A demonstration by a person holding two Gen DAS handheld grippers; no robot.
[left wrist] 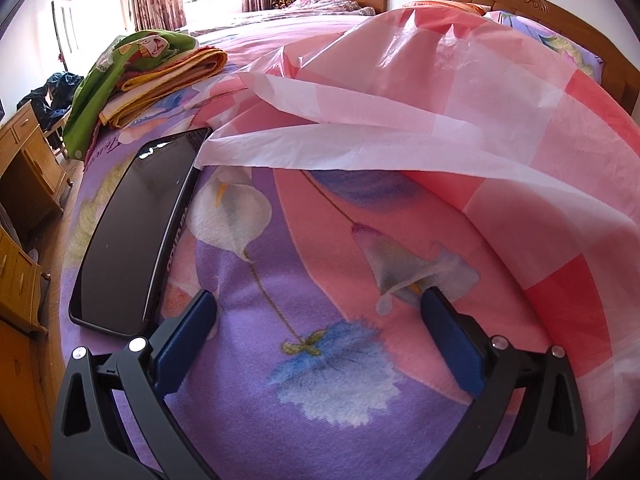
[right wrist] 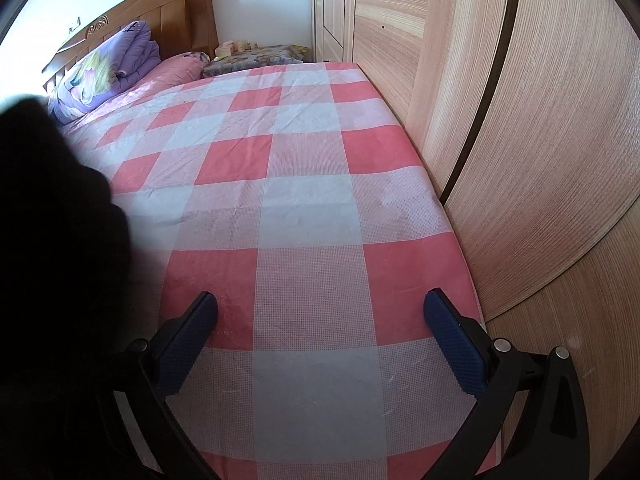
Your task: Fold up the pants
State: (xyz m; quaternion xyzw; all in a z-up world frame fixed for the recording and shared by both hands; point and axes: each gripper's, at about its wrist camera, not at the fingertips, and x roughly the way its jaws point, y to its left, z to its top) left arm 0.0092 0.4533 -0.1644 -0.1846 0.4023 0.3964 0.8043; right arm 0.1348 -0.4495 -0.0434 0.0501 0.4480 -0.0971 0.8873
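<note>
Fingers (right wrist: 454, 334) wide above smooth checked sheet (right wrist: 308, 216)

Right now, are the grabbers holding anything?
No. The left gripper is open above the flowery blanket, and the right gripper is open above the checked sheet. Nothing sits between their fingers.

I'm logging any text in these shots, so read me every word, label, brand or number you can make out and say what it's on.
Phone, side edge: white lettering, too distorted to read.
Floral bedsheet, near the far corner: a cursive word, too blurred to read.
Green cartoon-print cloth on the folded stack: any printed marks are too small to read.
Checkered cover, wardrobe and headboard in the right wrist view: no text.
</note>
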